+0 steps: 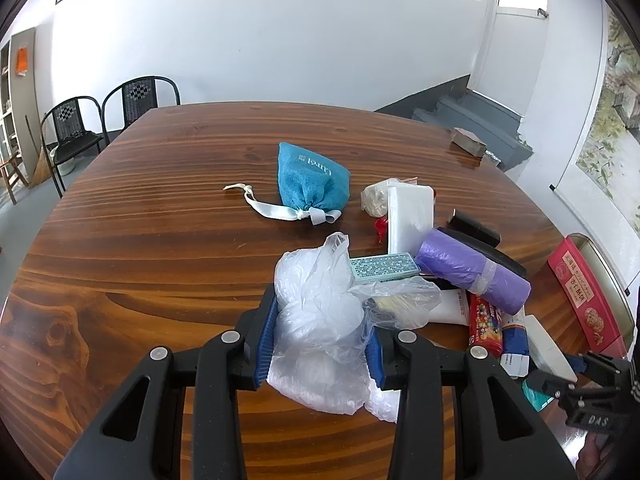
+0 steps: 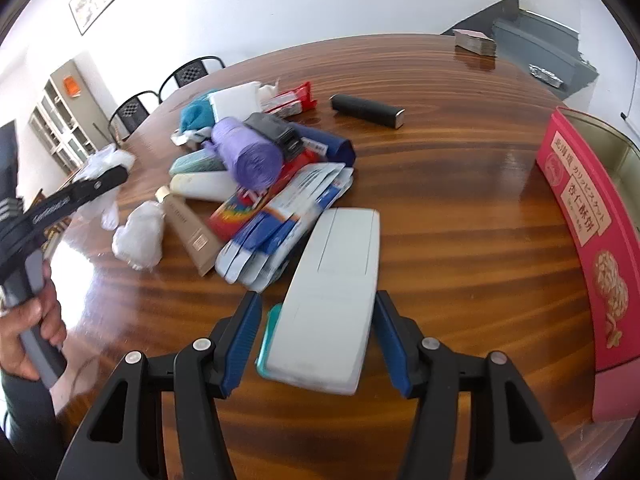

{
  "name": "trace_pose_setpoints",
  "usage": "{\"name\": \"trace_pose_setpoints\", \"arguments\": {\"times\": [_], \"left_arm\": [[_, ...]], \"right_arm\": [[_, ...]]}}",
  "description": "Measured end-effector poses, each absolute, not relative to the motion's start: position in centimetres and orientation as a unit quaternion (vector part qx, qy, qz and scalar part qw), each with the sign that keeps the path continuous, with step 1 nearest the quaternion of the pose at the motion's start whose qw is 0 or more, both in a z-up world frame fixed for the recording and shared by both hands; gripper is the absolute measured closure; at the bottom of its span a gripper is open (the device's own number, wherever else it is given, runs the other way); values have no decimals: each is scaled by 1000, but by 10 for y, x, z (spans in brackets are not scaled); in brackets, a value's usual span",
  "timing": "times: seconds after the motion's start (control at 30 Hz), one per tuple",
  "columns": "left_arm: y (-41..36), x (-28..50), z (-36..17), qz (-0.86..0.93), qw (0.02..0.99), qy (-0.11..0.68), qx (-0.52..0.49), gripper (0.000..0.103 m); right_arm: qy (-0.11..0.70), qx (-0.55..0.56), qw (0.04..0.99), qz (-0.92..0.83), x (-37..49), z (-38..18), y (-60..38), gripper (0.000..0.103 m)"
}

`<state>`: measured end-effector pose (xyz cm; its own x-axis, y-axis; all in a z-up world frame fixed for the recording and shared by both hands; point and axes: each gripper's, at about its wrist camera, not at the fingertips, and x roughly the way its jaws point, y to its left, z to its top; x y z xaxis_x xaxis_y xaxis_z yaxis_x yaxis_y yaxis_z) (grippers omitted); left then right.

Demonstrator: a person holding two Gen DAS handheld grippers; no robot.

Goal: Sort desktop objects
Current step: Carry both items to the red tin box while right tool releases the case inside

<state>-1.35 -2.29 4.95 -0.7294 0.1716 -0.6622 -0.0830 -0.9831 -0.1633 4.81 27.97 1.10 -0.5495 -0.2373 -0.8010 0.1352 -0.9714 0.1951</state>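
My left gripper (image 1: 320,340) is shut on a crumpled clear plastic bag (image 1: 316,320) and holds it above the wooden table (image 1: 160,240). My right gripper (image 2: 316,320) is open, its blue pads on either side of a white flat remote-like case (image 2: 336,276) that lies on a teal object (image 2: 268,336). The pads are close to the case, with a gap on the left. A pile of items lies in the table's middle: a purple bag roll (image 2: 246,152), a white tube (image 2: 204,186), a tan tube (image 2: 190,232), blue-white packets (image 2: 280,220).
A pink biscuit tin (image 2: 592,240) stands open at the right edge. A teal drawstring pouch (image 1: 312,180) lies beyond the pile. A black cylinder (image 2: 366,110) and a brown block (image 2: 474,42) lie further back. Two black chairs (image 1: 100,120) stand past the table's far left.
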Motion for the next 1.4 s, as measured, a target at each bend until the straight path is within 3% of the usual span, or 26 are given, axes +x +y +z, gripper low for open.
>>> {"name": "trace_pose_setpoints", "arguments": {"times": [0.27,0.73,1.4], "left_arm": [[-20,-9,52,929,74,-58,-358,62],[6,3,63,931,97,-53,-347,62],[136,13,84,922,182,-1,-343,62]], "right_arm": [[-58,454,75,-886,44,9,289,59],[-109,394,61,-911,67,45,324,59],[-153,280,-119,-940,117,72,471,59]]}}
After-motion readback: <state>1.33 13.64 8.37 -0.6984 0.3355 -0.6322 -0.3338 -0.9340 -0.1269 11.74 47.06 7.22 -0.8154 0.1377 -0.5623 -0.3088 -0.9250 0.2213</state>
